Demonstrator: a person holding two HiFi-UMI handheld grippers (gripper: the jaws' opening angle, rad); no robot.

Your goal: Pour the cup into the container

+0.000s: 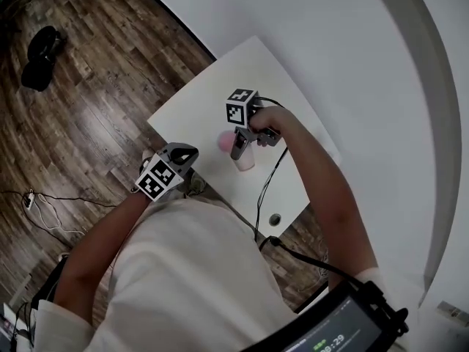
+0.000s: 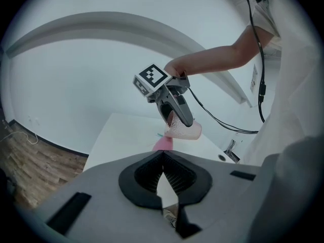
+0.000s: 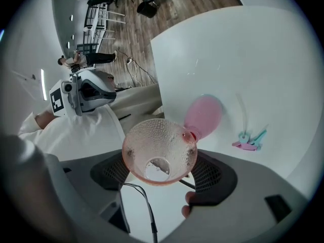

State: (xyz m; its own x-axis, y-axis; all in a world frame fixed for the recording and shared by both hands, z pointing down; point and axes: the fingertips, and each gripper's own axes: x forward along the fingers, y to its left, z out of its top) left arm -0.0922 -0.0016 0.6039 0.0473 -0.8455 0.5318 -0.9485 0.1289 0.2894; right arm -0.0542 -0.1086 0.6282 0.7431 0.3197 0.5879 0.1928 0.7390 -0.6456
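A white table (image 1: 220, 94) bears a pink container (image 3: 205, 113) and small pink-and-teal bits (image 3: 248, 142).

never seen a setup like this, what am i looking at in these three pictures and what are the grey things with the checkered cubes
There is no robot here. A person holds a two-jaw gripper in each hand, and the marker cubes are part of those grippers. The head view comes from a camera on the person's head, looking down at a white table. The other two views come from a camera riding on each gripper, looking along its jaws. The right gripper is clamped on a clear, pink-tinted cup, tipped over a pink container that stands on the table. Small pink and teal pieces lie nearby; I can't tell what they are. The left gripper is shut on nothing, by the table's near edge.
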